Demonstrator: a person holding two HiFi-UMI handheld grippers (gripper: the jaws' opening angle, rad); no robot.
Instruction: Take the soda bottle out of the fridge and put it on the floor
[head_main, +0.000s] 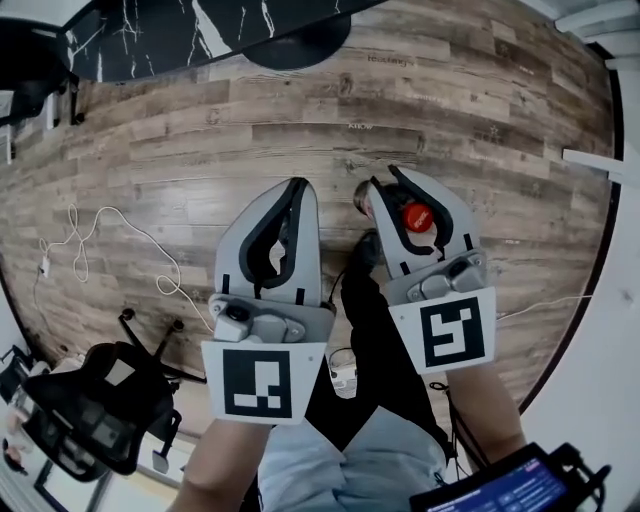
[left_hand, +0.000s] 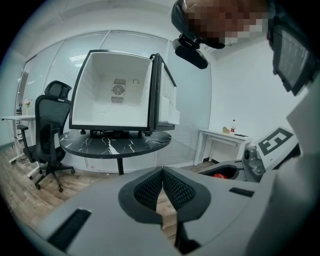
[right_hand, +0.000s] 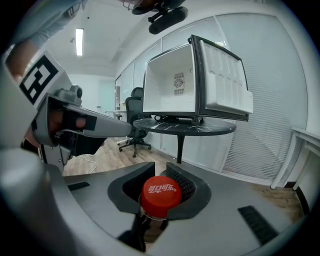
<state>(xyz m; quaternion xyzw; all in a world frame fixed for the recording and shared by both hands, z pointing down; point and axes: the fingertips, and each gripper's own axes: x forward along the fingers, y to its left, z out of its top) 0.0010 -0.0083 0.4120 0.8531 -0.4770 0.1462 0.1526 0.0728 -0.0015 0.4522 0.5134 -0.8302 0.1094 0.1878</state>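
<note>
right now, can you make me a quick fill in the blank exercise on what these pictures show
1. The right tool is shut on the neck of a soda bottle whose cap is ___.
2. The left tool has its jaws together with ___ between them.
3. The fridge stands on a black table, and its door is ___.

Missing words: red; nothing; open

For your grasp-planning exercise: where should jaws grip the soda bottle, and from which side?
The neck just under the red cap, coming in level from the side: it hangs upright, and the wider cap should stop it slipping through.
</note>
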